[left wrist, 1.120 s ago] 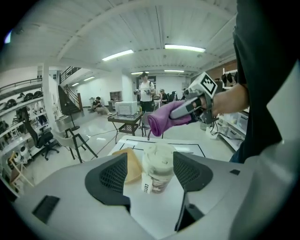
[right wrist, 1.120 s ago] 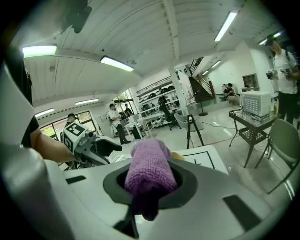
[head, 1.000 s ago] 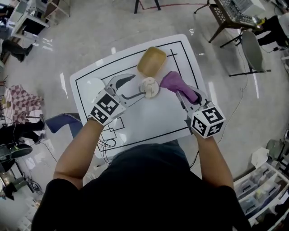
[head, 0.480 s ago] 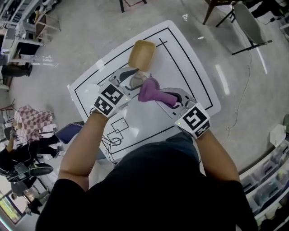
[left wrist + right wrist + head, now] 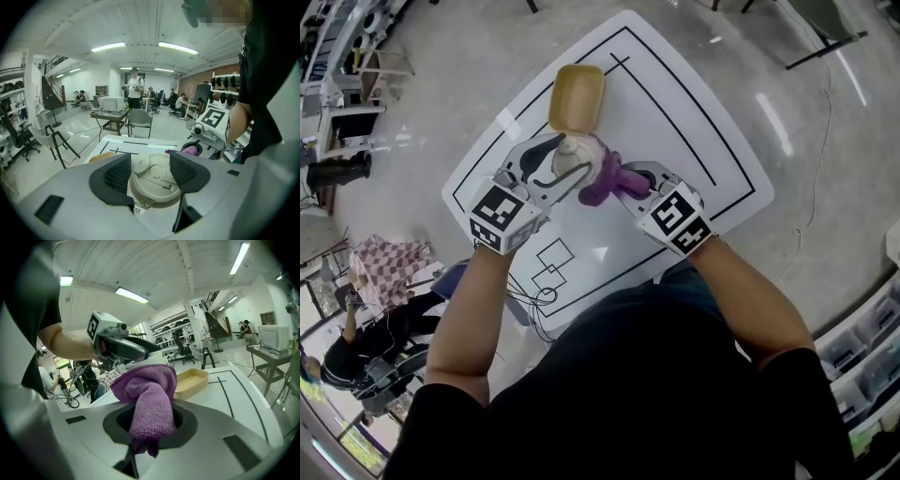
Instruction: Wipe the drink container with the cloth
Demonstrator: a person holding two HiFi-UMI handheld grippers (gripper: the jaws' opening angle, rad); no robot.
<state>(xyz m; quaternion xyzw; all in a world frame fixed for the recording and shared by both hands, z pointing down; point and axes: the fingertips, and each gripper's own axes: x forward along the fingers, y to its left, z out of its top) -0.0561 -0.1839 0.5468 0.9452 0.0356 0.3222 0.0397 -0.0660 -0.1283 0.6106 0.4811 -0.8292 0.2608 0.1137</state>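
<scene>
Now the two grippers meet at the drink container, one holding it and the other the cloth.

Nearest me, my left gripper (image 5: 150, 173) has just been closing its jaws. The drink container (image 5: 153, 180) sits between them with its lid towards the camera and a dark pad pressed against each side. My right gripper (image 5: 151, 420) is clamped on the purple cloth (image 5: 151, 401), which sticks out past the jaw tips in a bunched roll. In the head view, the cloth's free end touches the container on the side nearer my right gripper. Beyond the pair, a shallow tan tray (image 5: 577, 97) lies on the white table (image 5: 684, 122) marked with black lines. It sits close behind the container, though I cannot tell whether they touch.
</scene>
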